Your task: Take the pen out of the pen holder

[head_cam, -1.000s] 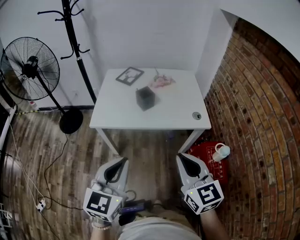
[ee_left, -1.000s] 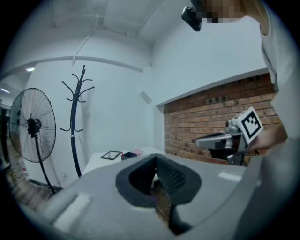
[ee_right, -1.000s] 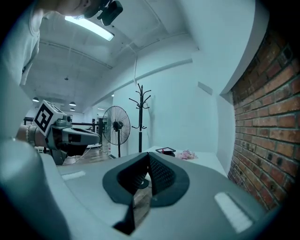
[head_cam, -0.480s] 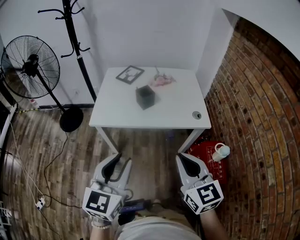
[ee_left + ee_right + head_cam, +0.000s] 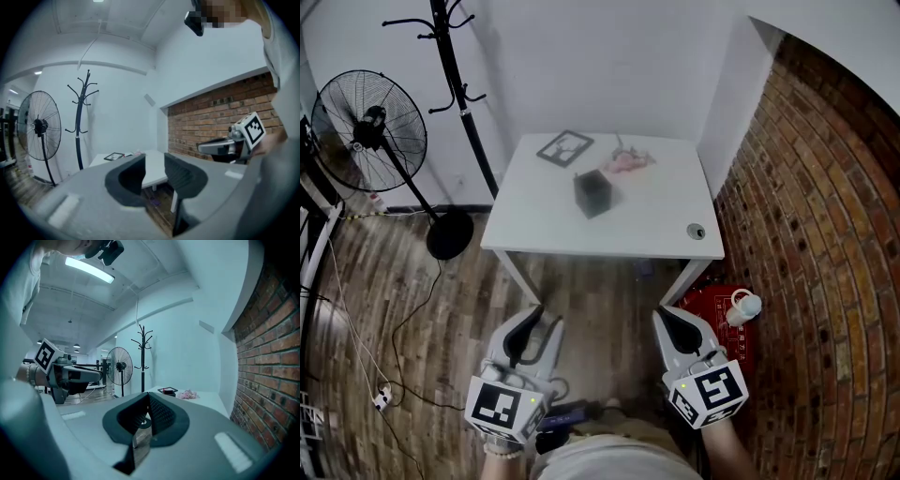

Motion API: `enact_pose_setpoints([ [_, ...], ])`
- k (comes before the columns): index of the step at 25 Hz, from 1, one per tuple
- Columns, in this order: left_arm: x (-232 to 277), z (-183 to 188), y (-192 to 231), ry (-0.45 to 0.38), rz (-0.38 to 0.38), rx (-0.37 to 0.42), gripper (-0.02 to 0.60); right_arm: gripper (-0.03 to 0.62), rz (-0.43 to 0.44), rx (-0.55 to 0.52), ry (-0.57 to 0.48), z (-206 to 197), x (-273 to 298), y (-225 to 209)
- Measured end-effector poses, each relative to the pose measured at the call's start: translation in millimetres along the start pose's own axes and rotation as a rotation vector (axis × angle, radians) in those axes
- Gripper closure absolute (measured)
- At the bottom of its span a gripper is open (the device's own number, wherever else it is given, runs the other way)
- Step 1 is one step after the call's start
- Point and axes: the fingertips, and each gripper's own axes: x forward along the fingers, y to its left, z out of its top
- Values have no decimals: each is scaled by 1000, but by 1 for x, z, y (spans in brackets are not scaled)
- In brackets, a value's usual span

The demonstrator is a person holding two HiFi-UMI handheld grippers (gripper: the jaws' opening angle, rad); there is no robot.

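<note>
The pen holder (image 5: 593,195), a dark, square-sided cup, stands upright on the white table (image 5: 534,220), roughly midway between the left and right edges and a little nearer the back edge than the front. It is too small and dim in the head view to tell what is inside it; a thin dark line at its rear rim may be a pen, but I cannot tell. Behind it, by the back edge, a dark picture frame (image 5: 564,148) lies flat, and a small pink bunch of flowers (image 5: 628,162) lies beside the frame, towards the back right corner. A small round object (image 5: 697,231) sits at the front right corner. Both grippers are held level over the wooden floor, well short of the table's front edge and apart from everything on it. The left gripper (image 5: 544,317) has just been opening: its jaws stand wide apart with nothing between them, only the table's edge and floor showing through the gap. The right gripper (image 5: 662,312) has its jaw tips pressed together and grips nothing. On the floor under the table's right side lies a red box (image 5: 712,314) with a white bottle (image 5: 742,306) on it. A standing fan (image 5: 371,131) and a black coat rack (image 5: 459,75) stand left of the table.
</note>
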Motion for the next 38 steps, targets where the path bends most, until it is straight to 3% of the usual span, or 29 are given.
enact_pose_setpoints([
  [18,7,9,-38,-33,19,27,466,592,6,13,-21,-11,-29,-26],
  [38,78,5,4,-34,-68,31,466,592,-66,19,-13,-8,30,-61],
])
